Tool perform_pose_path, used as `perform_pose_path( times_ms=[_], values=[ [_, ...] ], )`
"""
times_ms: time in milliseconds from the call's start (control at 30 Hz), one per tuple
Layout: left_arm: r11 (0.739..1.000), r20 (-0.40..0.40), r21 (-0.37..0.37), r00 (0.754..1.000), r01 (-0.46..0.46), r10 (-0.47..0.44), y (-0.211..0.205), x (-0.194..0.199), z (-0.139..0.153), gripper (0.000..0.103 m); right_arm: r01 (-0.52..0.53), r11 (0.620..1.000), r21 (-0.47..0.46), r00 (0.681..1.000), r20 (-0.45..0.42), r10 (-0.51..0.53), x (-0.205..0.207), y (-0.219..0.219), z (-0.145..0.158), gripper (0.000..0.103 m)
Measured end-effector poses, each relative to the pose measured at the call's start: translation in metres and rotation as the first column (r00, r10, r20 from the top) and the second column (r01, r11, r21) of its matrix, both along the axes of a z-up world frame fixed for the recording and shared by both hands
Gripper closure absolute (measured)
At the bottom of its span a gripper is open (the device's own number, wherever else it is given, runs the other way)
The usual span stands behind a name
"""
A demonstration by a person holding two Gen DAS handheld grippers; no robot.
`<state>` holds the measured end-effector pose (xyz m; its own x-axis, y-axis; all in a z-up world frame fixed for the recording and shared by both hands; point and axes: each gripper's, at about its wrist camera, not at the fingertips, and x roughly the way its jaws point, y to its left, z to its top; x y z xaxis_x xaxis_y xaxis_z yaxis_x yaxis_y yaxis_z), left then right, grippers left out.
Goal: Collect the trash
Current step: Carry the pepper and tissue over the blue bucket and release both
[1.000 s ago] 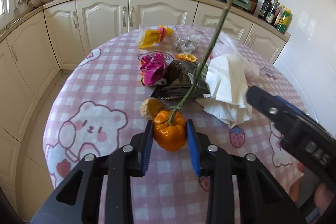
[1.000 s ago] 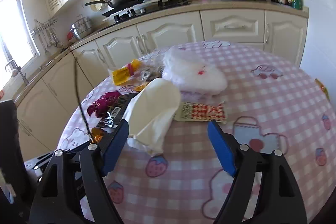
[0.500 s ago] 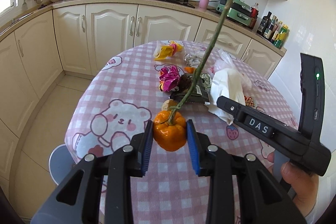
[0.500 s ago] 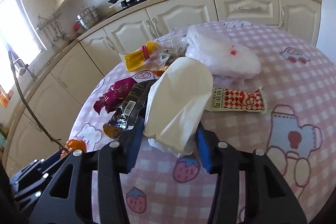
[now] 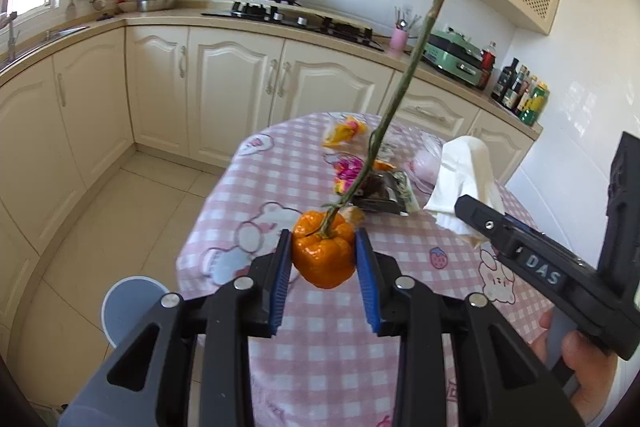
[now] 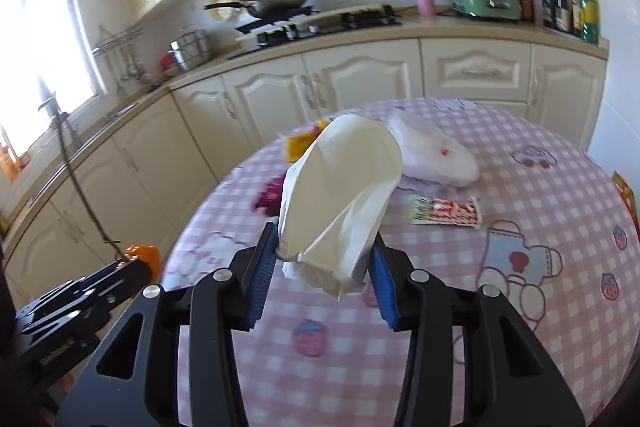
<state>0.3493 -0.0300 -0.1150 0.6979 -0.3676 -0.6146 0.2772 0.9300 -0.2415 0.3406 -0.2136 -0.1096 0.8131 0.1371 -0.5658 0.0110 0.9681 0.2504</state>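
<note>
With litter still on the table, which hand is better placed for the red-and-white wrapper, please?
Right, probably: the wrapper lies just beyond the right gripper, whose jaws have just been closing on white paper. The left gripper, gripping an orange pepper, is farther away. Both must unload first.

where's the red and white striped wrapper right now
In the right wrist view, the red and white striped wrapper lies flat on the pink checked tablecloth, right of the white paper bag and just below the clear plastic bag.

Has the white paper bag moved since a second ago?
Yes. The white paper bag, then lying beside the red-striped wrapper, is now lifted off the table, clamped in the right hand-held gripper.
</note>
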Motion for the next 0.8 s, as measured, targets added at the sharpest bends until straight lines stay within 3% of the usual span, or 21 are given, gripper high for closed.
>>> perform_pose_path(
  times_ms=[133,300,533,800],
  values=[
    [0.998,0.002,-0.003,0.998,-0.067,0.067,0.038,-0.009,0.000,0.073,-0.121,0.993,-0.001,0.992,0.020,0.121,0.000,0.047,0.011,0.061],
    [0.981,-0.013,0.031,0.981,-0.192,0.192,0.096,-0.023,-0.006,0.073,-0.284,0.959,0.015,0.959,-0.001,0.284,0.008,0.118,0.001,0.061],
    [0.929,-0.063,0.044,0.927,-0.368,0.370,0.188,-0.040,-0.029,0.073,-0.467,0.884,0.023,0.880,-0.080,0.468,0.024,0.220,-0.033,0.061],
    [0.887,-0.160,0.049,0.873,-0.459,0.461,0.254,-0.034,-0.074,0.073,-0.547,0.837,0.004,0.820,-0.199,0.537,0.042,0.283,-0.082,0.061]
  ],
)
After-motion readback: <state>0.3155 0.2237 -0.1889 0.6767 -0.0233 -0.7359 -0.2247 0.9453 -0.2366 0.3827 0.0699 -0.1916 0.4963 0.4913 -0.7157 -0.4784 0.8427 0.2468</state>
